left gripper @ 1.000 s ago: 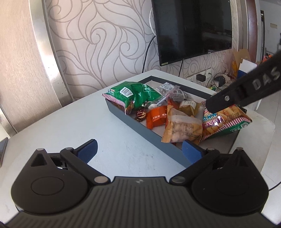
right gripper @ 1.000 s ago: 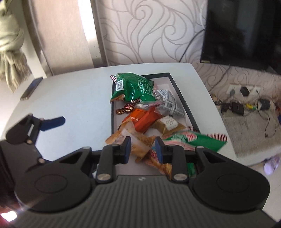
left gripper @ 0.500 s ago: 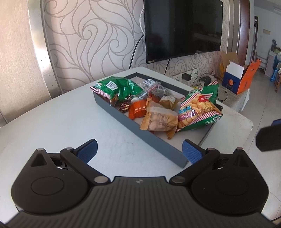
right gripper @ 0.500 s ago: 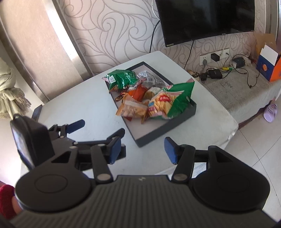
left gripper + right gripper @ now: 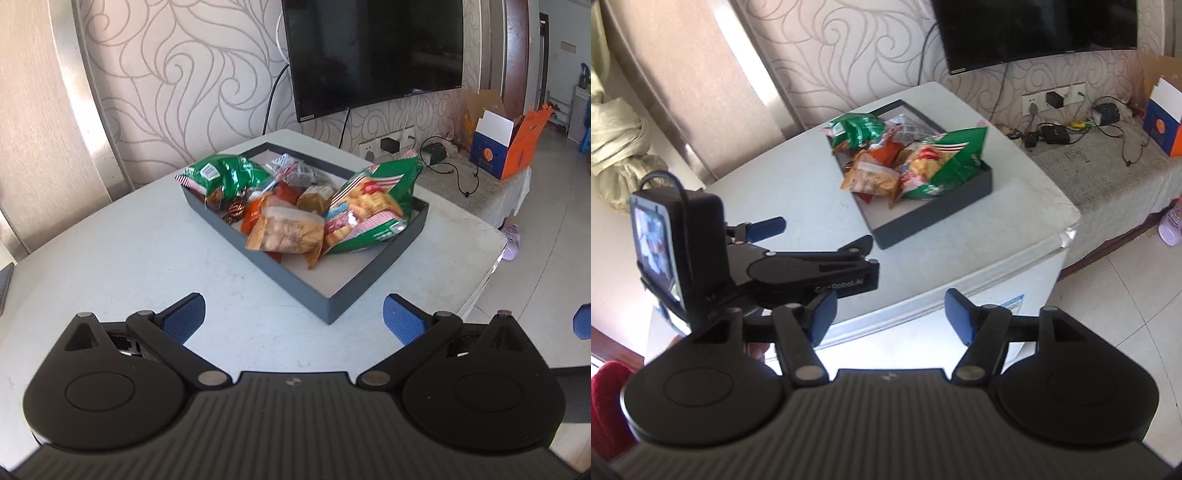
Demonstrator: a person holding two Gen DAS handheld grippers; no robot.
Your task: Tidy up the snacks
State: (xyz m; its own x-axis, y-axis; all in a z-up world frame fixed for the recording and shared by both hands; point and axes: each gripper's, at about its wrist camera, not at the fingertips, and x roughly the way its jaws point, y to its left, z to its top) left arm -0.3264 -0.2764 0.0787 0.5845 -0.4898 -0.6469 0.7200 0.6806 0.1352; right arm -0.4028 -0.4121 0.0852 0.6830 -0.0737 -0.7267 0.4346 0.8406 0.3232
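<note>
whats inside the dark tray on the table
The dark tray holds a pile of snacks: a green bag at the far end, a big green-and-red bag, a tan packet and an orange one. The near end is bare. Anything beneath the pile is hidden.

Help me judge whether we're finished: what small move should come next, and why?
Probably hold both grippers back. All snack packets visible lie inside the tray, the left gripper and right gripper are open and empty, and no packet shows on the table.

Both handheld tools are matte black plastic with ribbed bodies, silver pivot screws and blue-padded fingers [image 5: 402, 319]. The left gripper [image 5: 816, 230] carries a small screened camera and white lettering.
</note>
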